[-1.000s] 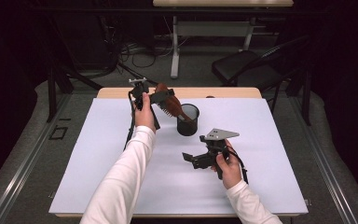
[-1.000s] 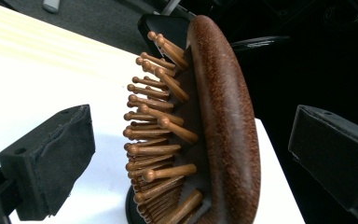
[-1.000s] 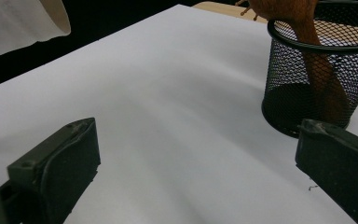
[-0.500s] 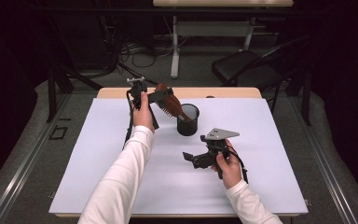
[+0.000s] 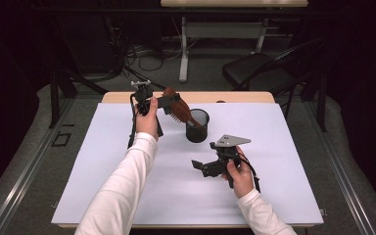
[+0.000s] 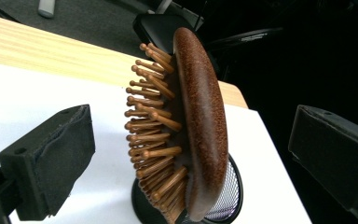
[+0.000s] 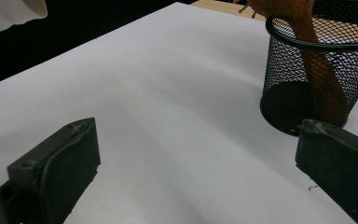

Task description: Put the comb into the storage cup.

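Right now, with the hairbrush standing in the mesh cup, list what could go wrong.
1. The wooden hairbrush leans handle-down in the black mesh cup with its head outside; the cup might tip.
2. The left gripper, jaws open either side of the head, could knock it when pulling away.
3. The right gripper rests apart, steadying nothing.

Reddish-brown hairbrush (image 6: 200, 130), black mesh cup (image 7: 307, 70), white table cover (image 5: 127, 196).
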The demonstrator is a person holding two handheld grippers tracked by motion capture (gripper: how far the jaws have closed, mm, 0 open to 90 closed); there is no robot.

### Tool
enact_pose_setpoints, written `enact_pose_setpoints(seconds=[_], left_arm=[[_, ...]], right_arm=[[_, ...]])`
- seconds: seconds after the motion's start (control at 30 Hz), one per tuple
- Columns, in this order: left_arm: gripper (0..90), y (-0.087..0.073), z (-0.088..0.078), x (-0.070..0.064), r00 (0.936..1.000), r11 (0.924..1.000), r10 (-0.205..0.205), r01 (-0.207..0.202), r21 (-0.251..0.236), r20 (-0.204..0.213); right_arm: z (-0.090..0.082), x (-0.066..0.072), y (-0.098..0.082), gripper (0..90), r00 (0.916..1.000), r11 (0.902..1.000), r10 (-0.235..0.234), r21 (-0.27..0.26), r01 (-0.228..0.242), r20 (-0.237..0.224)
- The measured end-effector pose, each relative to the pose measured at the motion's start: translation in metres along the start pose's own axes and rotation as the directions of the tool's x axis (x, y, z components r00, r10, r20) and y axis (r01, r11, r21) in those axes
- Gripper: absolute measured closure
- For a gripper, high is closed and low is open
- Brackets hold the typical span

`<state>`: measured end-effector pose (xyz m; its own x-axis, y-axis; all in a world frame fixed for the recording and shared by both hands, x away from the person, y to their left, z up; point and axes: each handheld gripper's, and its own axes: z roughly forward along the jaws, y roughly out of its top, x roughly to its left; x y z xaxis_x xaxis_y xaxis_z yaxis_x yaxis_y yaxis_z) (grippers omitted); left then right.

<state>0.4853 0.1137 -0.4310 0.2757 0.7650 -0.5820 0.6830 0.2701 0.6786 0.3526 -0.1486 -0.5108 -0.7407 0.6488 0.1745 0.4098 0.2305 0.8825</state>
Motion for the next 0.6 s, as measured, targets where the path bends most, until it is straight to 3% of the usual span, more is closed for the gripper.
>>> enact_pose_setpoints(seconds=[0.27, 0.47, 0.6], left_arm=[[0.4, 0.002, -0.009, 0.000, 0.9983, 0.9987, 0.051, -0.051, 0.006, -0.030], [0.4, 0.004, -0.017, 0.000, 0.9897, 0.9911, 0.132, -0.130, 0.029, -0.057], [0.4, 0.006, -0.023, 0.002, 0.9863, 0.9877, 0.155, -0.153, 0.031, -0.057]], right_arm=[[-0.001, -0.002, -0.001, 0.0, 1.0000, 1.0000, 0.008, -0.004, -0.008, 0.000], [-0.002, -0.002, -0.001, 0.0, 1.0000, 1.0000, 0.009, 0.000, -0.009, 0.000], [-0.003, -0.003, -0.001, 0.0, 0.9999, 0.9999, 0.014, -0.001, -0.014, 0.005]])
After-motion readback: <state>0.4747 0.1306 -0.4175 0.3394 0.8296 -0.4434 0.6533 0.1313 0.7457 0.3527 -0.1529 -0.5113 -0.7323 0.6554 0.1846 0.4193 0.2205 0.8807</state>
